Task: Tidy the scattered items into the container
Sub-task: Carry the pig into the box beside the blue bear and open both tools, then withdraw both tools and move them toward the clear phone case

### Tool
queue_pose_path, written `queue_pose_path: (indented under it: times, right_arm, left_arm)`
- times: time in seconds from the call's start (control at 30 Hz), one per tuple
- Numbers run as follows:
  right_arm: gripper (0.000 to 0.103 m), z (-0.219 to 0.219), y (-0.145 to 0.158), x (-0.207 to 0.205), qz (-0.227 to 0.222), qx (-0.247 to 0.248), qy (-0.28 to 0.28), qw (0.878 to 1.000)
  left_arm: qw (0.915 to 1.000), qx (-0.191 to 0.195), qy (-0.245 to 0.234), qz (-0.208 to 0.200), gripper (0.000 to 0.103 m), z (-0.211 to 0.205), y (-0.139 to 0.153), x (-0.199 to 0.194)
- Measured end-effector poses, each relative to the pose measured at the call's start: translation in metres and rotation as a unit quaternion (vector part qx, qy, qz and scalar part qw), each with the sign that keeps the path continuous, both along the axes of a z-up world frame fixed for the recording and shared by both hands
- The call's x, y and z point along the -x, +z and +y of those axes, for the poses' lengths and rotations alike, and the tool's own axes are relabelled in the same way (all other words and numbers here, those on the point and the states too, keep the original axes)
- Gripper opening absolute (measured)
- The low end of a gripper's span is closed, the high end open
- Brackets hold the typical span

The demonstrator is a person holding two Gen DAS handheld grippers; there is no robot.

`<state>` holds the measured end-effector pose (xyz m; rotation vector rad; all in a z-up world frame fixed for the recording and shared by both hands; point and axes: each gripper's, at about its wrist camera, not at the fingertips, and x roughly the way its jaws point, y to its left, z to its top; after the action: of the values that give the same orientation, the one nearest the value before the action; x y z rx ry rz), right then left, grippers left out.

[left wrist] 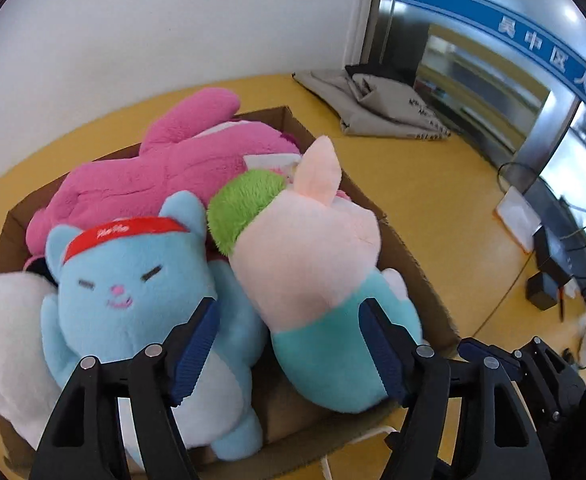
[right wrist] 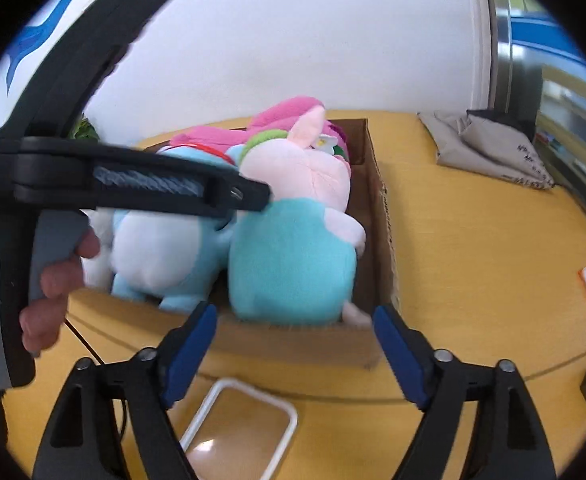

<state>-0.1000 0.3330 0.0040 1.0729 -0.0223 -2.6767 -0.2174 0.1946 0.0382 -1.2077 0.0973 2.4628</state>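
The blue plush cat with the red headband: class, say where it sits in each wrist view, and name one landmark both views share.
Left wrist: blue plush cat lies left of centre in the cardboard box, face up, beside the pink-and-teal plush.
Right wrist: blue plush cat left of centre, partly hidden by the left gripper.
Shared landmark: the folded grey cloth.

Plush toys (left wrist: 141,280) lay packed in the box (left wrist: 409,260); folded cloth (left wrist: 385,108) sat behind it, a tray (right wrist: 237,424) before it.

Left gripper (left wrist: 289,344) is hovering open over blue plush (left wrist: 133,284) and pink-teal plush (left wrist: 317,276) lying in cardboard box (left wrist: 413,264)
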Motion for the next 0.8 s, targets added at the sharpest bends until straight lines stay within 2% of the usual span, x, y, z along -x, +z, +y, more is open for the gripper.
queue_pose_path:
  times: [0.07, 0.1, 0.17, 0.23, 0.3, 0.4, 0.5, 0.8]
  right_arm:
    - [0.086, 0.0, 0.005, -0.02, 0.013, 0.003, -0.005, 1.0]
    - [0.088, -0.002, 0.009, -0.031, 0.023, 0.001, -0.012, 1.0]
    - [0.103, -0.009, 0.018, -0.053, 0.044, -0.002, -0.023, 0.999]
    - [0.103, -0.019, 0.027, -0.077, 0.066, -0.005, -0.032, 0.997]
    - [0.103, -0.024, 0.029, -0.081, 0.073, -0.016, -0.033, 0.997]
    - [0.103, -0.034, 0.029, -0.09, 0.073, -0.037, -0.031, 0.996]
    - [0.103, -0.042, 0.027, -0.097, 0.067, -0.054, -0.035, 0.996]
    - [0.103, -0.047, 0.025, -0.116, 0.051, -0.081, -0.052, 0.994]
  left_arm:
    - [0.9996, -0.003, 0.016, 0.025, 0.092, -0.019, 0.011, -0.035]
    - [0.9991, 0.001, 0.025, 0.035, 0.095, -0.027, 0.014, -0.051]
    - [0.9979, 0.005, 0.04, 0.05, 0.102, -0.042, 0.019, -0.084]
    - [0.9964, 0.006, 0.055, 0.065, 0.103, -0.058, 0.021, -0.115]
    - [0.9934, 0.012, 0.079, 0.082, 0.103, -0.075, 0.02, -0.144]
    - [0.9901, 0.01, 0.112, 0.084, 0.103, -0.093, 0.011, -0.172]
    - [0.9899, -0.013, 0.124, 0.067, 0.103, -0.109, 0.003, -0.192]
    - [0.9835, -0.029, 0.157, 0.084, 0.103, -0.128, 0.003, -0.221]
